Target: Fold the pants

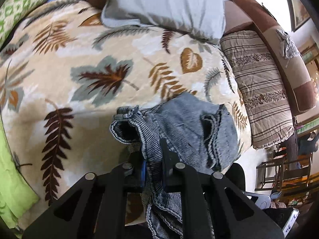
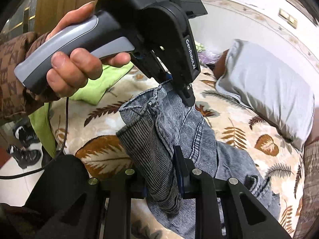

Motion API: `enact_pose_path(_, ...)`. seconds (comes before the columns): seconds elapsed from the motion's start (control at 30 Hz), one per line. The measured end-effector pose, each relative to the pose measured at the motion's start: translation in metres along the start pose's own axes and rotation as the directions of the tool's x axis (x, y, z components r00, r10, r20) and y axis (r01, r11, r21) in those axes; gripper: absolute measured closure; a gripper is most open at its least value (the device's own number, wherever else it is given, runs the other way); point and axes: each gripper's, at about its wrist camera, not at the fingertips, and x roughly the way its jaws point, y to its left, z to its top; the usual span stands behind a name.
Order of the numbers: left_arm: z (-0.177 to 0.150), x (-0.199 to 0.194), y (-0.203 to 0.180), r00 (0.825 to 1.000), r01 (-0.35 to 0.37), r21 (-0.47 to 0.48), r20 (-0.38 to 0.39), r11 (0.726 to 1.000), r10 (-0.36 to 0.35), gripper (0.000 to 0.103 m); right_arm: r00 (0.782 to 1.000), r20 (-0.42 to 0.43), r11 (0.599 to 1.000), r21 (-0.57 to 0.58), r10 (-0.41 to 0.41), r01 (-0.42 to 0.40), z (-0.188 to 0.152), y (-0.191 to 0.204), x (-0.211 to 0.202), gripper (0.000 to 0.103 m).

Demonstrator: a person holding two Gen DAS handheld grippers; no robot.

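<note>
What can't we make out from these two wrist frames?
- Left gripper pads, left wrist view: the jeans bunch between the fingers and cover them.
- Rest of the jeans, right wrist view: the lower part runs behind the right gripper and off the bottom edge.
- Leaf blanket, left wrist view: smeared by motion blur.
- Room at the right edge, left wrist view: too small and warped.

A bed (image 1: 59, 75) with a leaf-print blanket fills the room; a pillow (image 1: 169, 2) lies far, a headboard (image 1: 283, 63) (brown) right, pale floor (image 2: 18, 187) left.
</note>
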Motion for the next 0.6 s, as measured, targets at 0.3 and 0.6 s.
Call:
enact_pose_path(0.3, 0.019, 0.006, -0.063, 0.999, -0.030, 0.047, 0.020, 0.998, 0.029, 0.097, 0.999, 0.052, 0.990, 0.143, -0.003, -0.005, -0.016, -0.051, -0.036, 0.082)
enact_pose_path(0.6, 0.034, 0.035, -0.133, 0.999, -0.038, 0.103, -0.021, 0.994, 0.041, 0.097, 0.996, 0.090, 0.964, 0.267, -0.025, 0.000, -0.041, -0.100, -0.070, 0.088)
